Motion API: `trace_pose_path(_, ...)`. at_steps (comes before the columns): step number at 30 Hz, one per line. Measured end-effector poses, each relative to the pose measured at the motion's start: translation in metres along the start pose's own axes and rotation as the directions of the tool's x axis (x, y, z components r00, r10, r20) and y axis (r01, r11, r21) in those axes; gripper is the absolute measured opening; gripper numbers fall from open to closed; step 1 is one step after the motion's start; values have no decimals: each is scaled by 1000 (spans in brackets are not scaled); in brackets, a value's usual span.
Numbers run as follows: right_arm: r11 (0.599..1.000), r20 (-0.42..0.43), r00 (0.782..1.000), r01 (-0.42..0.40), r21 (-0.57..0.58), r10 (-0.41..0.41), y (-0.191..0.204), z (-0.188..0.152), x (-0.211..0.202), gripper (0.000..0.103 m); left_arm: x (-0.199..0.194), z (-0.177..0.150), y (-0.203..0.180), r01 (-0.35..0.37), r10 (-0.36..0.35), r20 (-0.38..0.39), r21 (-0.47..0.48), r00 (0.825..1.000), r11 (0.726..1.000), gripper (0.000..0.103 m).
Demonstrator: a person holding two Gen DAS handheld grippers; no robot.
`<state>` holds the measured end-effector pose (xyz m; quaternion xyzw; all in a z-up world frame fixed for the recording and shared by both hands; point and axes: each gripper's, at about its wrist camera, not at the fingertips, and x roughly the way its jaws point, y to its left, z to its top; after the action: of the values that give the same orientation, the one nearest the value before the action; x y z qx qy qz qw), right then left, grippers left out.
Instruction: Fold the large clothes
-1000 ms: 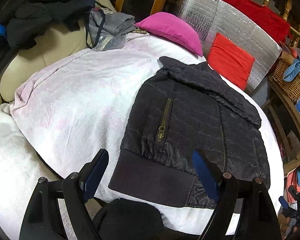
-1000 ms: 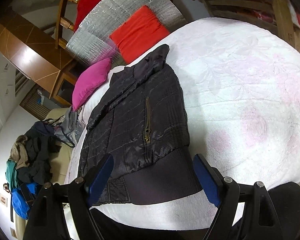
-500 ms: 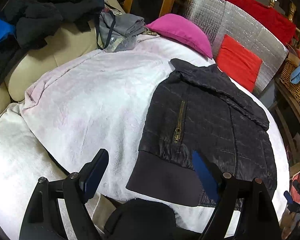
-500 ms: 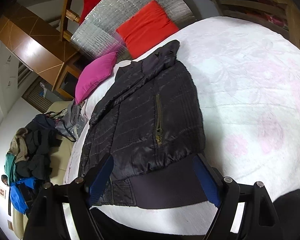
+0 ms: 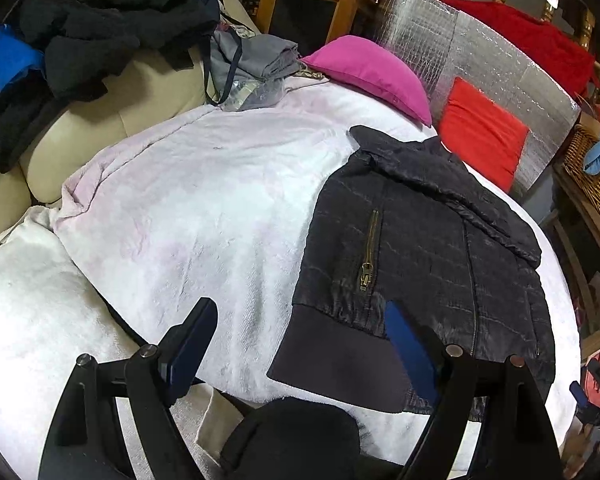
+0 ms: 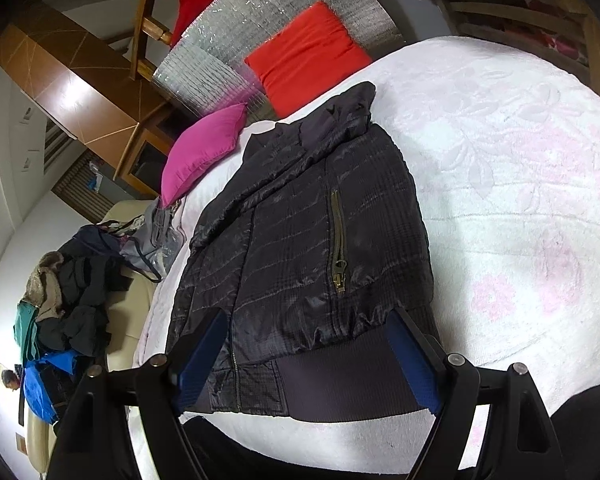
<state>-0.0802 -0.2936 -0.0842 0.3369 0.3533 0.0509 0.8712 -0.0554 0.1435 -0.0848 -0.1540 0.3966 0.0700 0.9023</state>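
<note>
A cluttered room holds a bed covered by a white blanket (image 5: pixel 204 208) with faint pink flowers, which fills most of both views. A black quilted jacket (image 5: pixel 416 256) lies flat on the blanket, folded in on itself, at centre right of the left wrist frame and at centre of the right wrist frame (image 6: pixel 300 248). Its collar points toward the top of each frame and its ribbed hem (image 5: pixel 336 364) toward the bottom. A brass pocket zip (image 5: pixel 370 248) runs lengthwise down the front.

Beyond the collar a pink cushion (image 5: pixel 372 74) and a red cushion (image 5: pixel 484 132) rest against a silver foil panel (image 5: pixel 428 40). In the upper left of the left wrist frame a heap of dark clothes (image 5: pixel 92 32) sits on a cream sofa (image 5: pixel 100 120), with a grey bag (image 5: pixel 252 64) beside it. A wicker basket (image 5: pixel 592 172) shows at the right edge.

The left gripper (image 5: pixel 300 340) hangs at the bottom of its frame with jaws wide and nothing between them; its right finger overlaps the hem, the left one the bare blanket. The right gripper (image 6: pixel 308 356) is likewise spread wide and empty, both fingers framing the hem (image 6: pixel 340 380) without pressing it.
</note>
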Motion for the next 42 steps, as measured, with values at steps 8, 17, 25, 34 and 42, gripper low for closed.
trace_pose_path(8, 1000, 24, 1000, 19, -1, -19, -2, -5, -13, 84, 3, -2, -4, 24, -24, -3, 7, 1000, 1000, 85)
trace_pose_path(17, 995, -5, 995, 97, -24, -97, -13, -2, -17, 84, 31, 1, -24, 35, -30, -58, 86, 998, 996, 85)
trace_pose_path(25, 991, -36, 990, 134, -29, -135, -20, -4, -12, 84, 40, -1, -35, 13, -3, -80, 127, 997, 992, 85)
trace_pose_path(34, 988, -31, 988, 147, -55, -149, -9, -9, -18, 84, 36, -4, -41, 24, -13, -67, 167, 998, 986, 85)
trace_pose_path(42, 982, -44, 984, 171, -79, -174, -6, -10, -19, 84, 35, -8, -41, 38, -23, -78, 190, 997, 981, 85)
